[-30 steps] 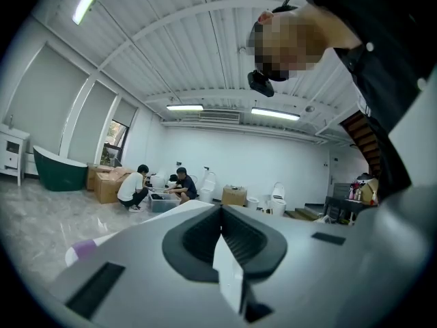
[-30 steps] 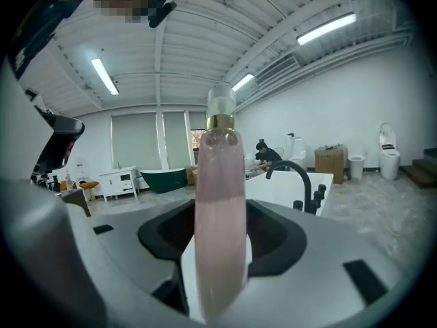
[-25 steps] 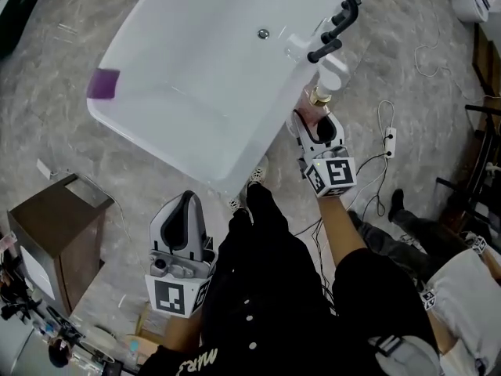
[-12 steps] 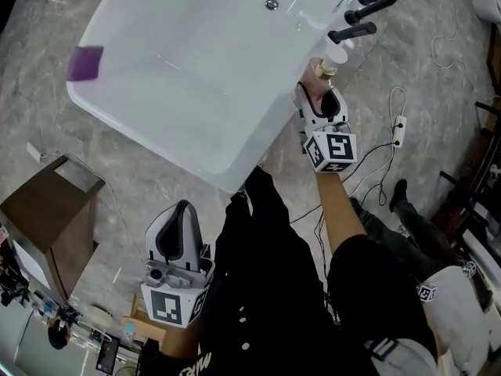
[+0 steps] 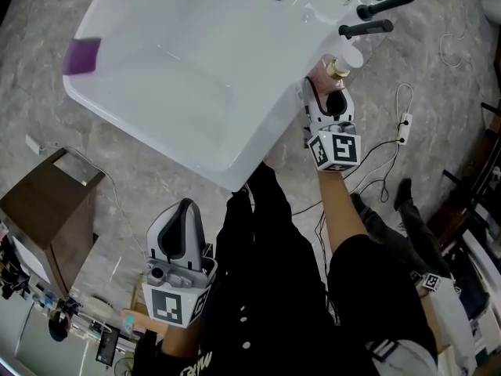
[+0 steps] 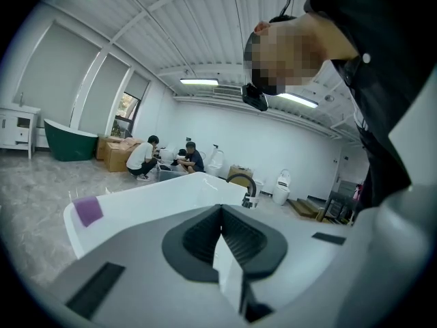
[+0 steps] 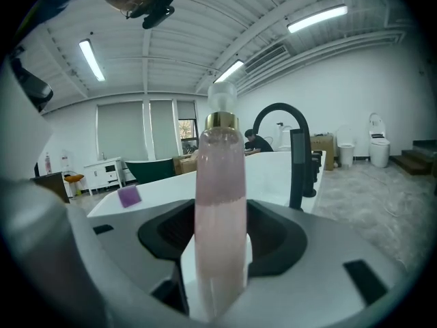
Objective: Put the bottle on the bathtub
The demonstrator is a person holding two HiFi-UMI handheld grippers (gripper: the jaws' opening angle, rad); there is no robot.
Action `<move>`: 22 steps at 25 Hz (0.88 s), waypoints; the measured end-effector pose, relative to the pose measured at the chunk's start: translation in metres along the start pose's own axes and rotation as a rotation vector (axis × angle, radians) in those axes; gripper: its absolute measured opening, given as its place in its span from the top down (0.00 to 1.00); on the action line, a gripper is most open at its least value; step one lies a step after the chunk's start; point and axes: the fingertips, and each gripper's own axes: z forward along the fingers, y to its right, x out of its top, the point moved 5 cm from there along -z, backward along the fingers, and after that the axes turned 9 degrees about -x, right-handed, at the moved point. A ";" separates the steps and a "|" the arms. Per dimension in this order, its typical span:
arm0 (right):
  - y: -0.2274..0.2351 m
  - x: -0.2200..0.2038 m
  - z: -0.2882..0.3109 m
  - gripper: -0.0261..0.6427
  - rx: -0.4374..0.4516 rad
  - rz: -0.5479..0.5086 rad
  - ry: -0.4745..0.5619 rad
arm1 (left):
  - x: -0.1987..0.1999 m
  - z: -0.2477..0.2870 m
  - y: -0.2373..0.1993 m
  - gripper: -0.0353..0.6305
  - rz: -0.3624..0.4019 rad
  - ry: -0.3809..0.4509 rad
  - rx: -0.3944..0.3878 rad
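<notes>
Looking steeply down, the head view shows a white freestanding bathtub (image 5: 196, 77) on a grey marbled floor (image 5: 117, 163). A small purple block (image 5: 81, 56) sits on its far rim and a black arched faucet (image 5: 383, 6) stands at the opposite end. The right gripper (image 5: 327, 94) holds a clear bottle of pink liquid (image 5: 337, 67), with gold collar and white pump cap, upright at the rim's edge just beside the faucet. Whether the base rests on the rim cannot be told. The left gripper (image 5: 183, 208) hangs apart from the tub, beside the person's black garment (image 5: 266, 288). Each gripper's cube bears black-and-white square markers. White letters low on the garment are cut off and unreadable. A brown wooden cabinet (image 5: 47, 202) and a white power strip (image 5: 405, 124) stand on the floor.

Left gripper view: the fingers (image 6: 205, 231) are pressed together with nothing between them. Beyond lie the bathtub, the purple block and faucet, then two crouching persons (image 6: 164, 159), cardboard boxes (image 6: 116, 152) and a dark green tub (image 6: 68, 145).

Right gripper view: the fingers (image 7: 273, 234) pinch the bottle's lower body. The pink liquid reaches about mid-height. No print can be made out on it. The faucet rises just to its right and the purple block lies left.
</notes>
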 end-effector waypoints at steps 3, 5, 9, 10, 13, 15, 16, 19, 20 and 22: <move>-0.001 -0.001 -0.005 0.62 -0.023 0.006 0.011 | -0.005 -0.001 0.000 0.93 -0.007 -0.013 0.002; -0.002 -0.004 -0.010 0.62 -0.039 0.018 0.013 | -0.008 -0.001 0.000 0.93 -0.012 -0.019 0.002; -0.009 -0.011 -0.023 0.61 -0.038 -0.007 0.012 | -0.012 -0.001 0.001 0.93 -0.018 -0.019 -0.001; -0.013 -0.014 -0.027 0.61 -0.029 -0.023 0.008 | -0.013 -0.002 0.002 0.93 -0.019 -0.019 -0.001; -0.020 -0.019 -0.035 0.61 -0.010 -0.070 0.002 | -0.012 -0.002 0.005 0.93 -0.018 -0.014 -0.003; -0.021 -0.019 -0.036 0.61 -0.010 -0.090 0.007 | -0.013 -0.002 0.006 0.93 -0.017 -0.013 -0.004; -0.022 -0.019 -0.035 0.61 -0.011 -0.096 0.009 | -0.013 -0.003 0.006 0.93 -0.017 -0.014 -0.003; -0.022 -0.020 -0.035 0.61 -0.012 -0.100 0.007 | -0.013 -0.006 0.007 0.93 -0.012 -0.016 0.004; -0.022 -0.020 -0.035 0.61 -0.011 -0.095 0.004 | -0.012 -0.007 0.008 0.93 -0.002 -0.014 0.014; -0.023 -0.018 -0.036 0.60 0.002 -0.088 0.002 | -0.007 -0.011 0.008 0.93 0.028 -0.001 0.042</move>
